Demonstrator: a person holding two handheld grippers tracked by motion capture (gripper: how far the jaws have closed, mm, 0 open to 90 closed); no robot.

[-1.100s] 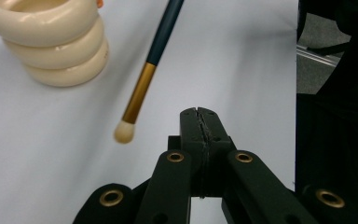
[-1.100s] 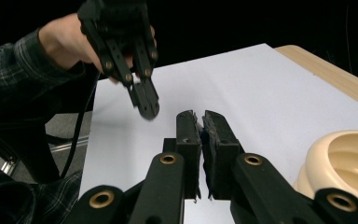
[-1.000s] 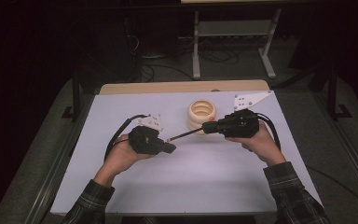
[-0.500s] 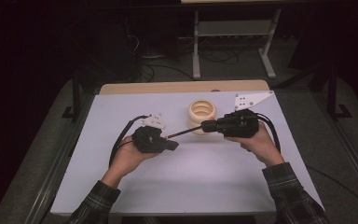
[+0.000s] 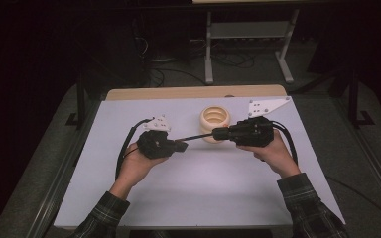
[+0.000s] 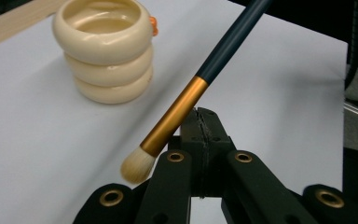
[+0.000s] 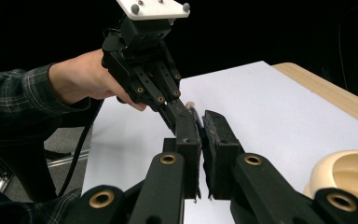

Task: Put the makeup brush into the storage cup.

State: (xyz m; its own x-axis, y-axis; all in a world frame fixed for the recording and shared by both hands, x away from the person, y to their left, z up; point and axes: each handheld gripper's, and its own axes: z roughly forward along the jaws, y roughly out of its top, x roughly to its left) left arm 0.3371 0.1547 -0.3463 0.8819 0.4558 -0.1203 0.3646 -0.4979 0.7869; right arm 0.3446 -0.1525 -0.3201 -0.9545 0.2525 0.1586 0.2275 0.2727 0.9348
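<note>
A make-up brush (image 5: 196,136) with a dark handle, gold ferrule and cream bristles (image 6: 137,168) spans the gap between my two grippers above the white sheet. My right gripper (image 5: 217,133) is shut on the handle's end, a thin dark strip between its jaws (image 7: 203,122). My left gripper (image 5: 183,145) faces it with jaws shut together (image 6: 201,116); the ferrule (image 6: 175,119) crosses just over its tips, and no part of the brush sits between them. A cream ringed cup (image 5: 215,119) stands upright just behind the brush (image 6: 103,46).
A white sheet (image 5: 203,193) covers the table, with a wooden strip (image 5: 193,92) along the far edge. Past the table a metal stand (image 5: 248,44) and cables sit on the dark floor. Both plaid sleeves come in from the near edge.
</note>
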